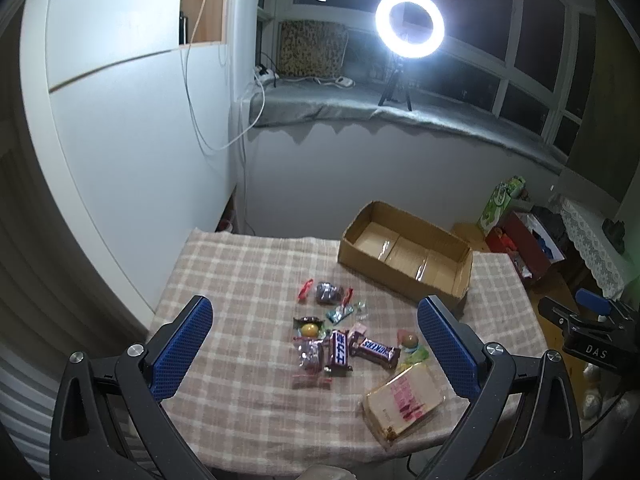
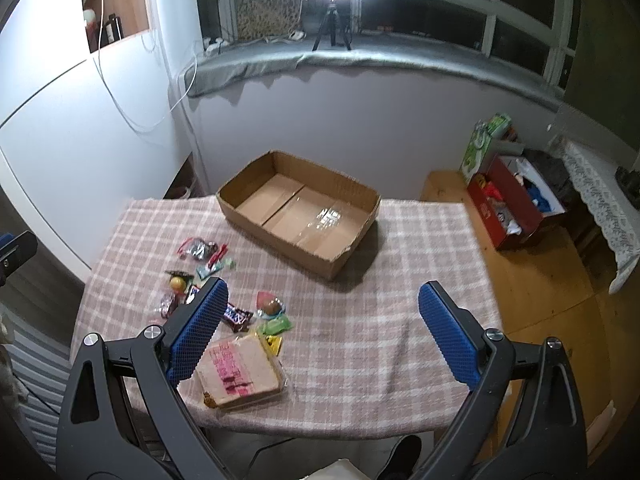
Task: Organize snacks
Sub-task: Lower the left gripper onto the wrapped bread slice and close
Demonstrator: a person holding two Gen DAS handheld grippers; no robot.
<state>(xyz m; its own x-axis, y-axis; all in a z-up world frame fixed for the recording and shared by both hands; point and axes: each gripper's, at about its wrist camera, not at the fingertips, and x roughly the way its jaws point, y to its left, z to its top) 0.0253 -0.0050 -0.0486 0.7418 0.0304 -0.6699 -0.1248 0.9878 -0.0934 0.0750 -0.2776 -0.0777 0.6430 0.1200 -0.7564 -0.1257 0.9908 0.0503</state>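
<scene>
Several wrapped snacks lie in a loose heap on the checked tablecloth: two Snickers bars, small candies, a yellow sweet and a wrapped sandwich pack. An open, empty cardboard box stands at the far right of the table; it also shows in the right wrist view. My left gripper is open above the heap, holding nothing. My right gripper is open above the table's right half, its left finger over the sandwich pack and the heap.
A lit ring light on a tripod stands on the window sill behind the table. A white wall and cables run along the left. Boxes and bags sit on the wooden floor to the right of the table.
</scene>
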